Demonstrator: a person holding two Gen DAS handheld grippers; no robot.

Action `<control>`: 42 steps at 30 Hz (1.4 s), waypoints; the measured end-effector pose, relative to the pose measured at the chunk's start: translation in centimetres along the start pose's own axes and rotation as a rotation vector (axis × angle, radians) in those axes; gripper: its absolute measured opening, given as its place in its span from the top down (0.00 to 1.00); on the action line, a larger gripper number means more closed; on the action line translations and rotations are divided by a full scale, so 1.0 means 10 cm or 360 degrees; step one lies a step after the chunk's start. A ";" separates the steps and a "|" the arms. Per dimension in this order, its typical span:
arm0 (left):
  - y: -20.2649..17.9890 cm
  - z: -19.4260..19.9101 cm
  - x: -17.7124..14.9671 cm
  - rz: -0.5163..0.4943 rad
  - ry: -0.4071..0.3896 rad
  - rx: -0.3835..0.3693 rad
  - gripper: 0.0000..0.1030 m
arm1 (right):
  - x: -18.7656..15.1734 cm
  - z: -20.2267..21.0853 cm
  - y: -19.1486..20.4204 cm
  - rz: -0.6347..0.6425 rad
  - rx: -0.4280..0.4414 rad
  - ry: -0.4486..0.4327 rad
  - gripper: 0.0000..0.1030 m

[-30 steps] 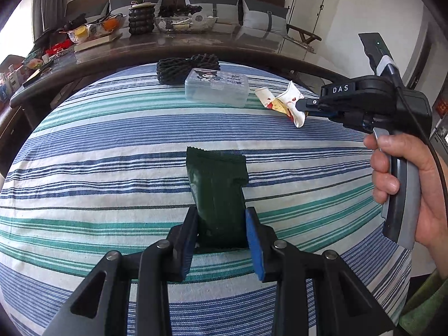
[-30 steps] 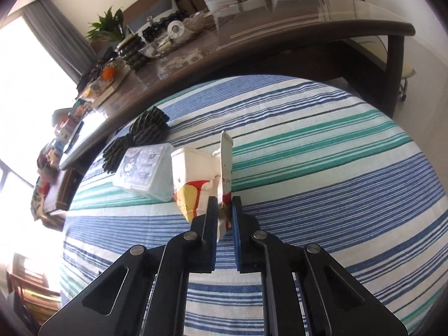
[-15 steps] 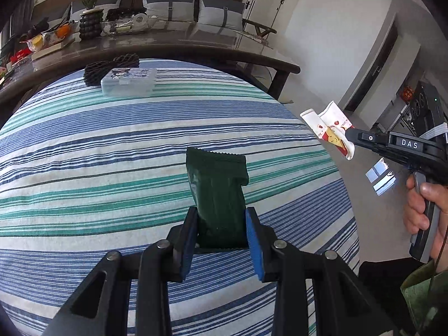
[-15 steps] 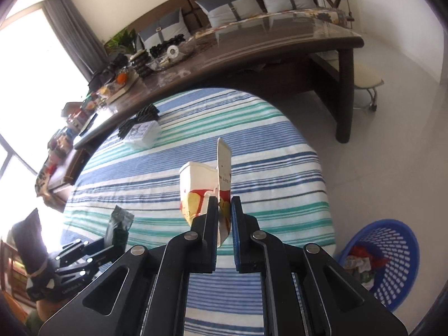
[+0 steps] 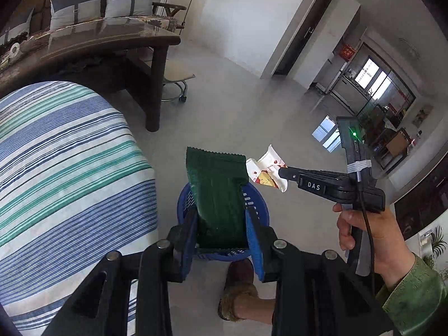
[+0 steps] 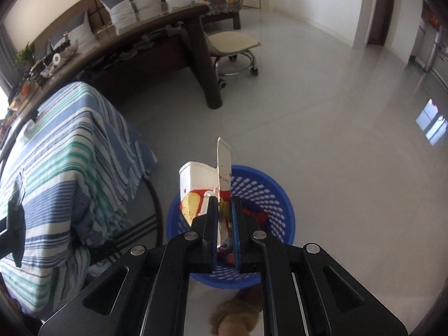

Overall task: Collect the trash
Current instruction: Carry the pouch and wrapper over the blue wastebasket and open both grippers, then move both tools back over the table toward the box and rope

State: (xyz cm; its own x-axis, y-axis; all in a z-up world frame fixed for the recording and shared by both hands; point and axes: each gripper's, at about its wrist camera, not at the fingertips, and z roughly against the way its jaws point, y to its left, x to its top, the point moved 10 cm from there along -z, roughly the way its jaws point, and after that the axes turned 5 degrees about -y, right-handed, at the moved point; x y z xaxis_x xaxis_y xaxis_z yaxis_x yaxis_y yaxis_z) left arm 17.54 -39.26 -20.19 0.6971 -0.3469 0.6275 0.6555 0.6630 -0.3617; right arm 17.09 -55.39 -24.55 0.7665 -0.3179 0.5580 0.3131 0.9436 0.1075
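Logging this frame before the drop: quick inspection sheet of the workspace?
Surface: grey tiled floor; striped cloth on the table at left.
Job's things: green wrapper and white carton, both held over the blue basket; basket already has some trash in it.
Clutter: slippered foot next to the basket.
Grippers: left gripper shut on the green wrapper; right gripper shut on the white carton.
Cables: black cable runs down the right gripper's handle.
Surroundings: dark desk, wheeled stool, sofa with cushions, doorways beyond.
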 end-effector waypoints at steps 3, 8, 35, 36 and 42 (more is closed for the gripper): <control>-0.19 -0.41 -0.03 0.0016 0.0074 -0.0048 0.67 | -0.11 -0.07 -0.28 -0.0049 -0.0021 0.0033 0.93; -0.32 -0.91 -0.05 0.0013 0.0142 -0.0064 0.67 | -0.13 -0.15 -0.50 -0.0066 -0.0020 0.0074 0.93; 0.11 0.15 -0.14 -0.0220 -0.0126 0.0206 0.45 | 0.41 0.38 -0.06 -0.0054 -0.0063 -0.0388 0.11; 0.23 0.26 -0.18 -0.0217 -0.0132 0.0249 0.42 | 0.41 0.43 0.05 -0.0033 -0.0052 -0.0423 0.10; 1.09 0.81 -0.42 -0.0077 -0.0158 0.0492 0.36 | 0.38 0.60 0.98 0.0224 0.0064 -0.0574 0.08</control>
State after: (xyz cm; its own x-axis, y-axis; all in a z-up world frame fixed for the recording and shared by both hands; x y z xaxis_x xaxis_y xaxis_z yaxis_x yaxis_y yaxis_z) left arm 19.34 -25.17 -21.17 0.6258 -0.3264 0.7084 0.5570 0.8228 -0.1130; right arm 19.66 -46.83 -16.46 0.5516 -0.1390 0.8225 0.1912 0.9808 0.0375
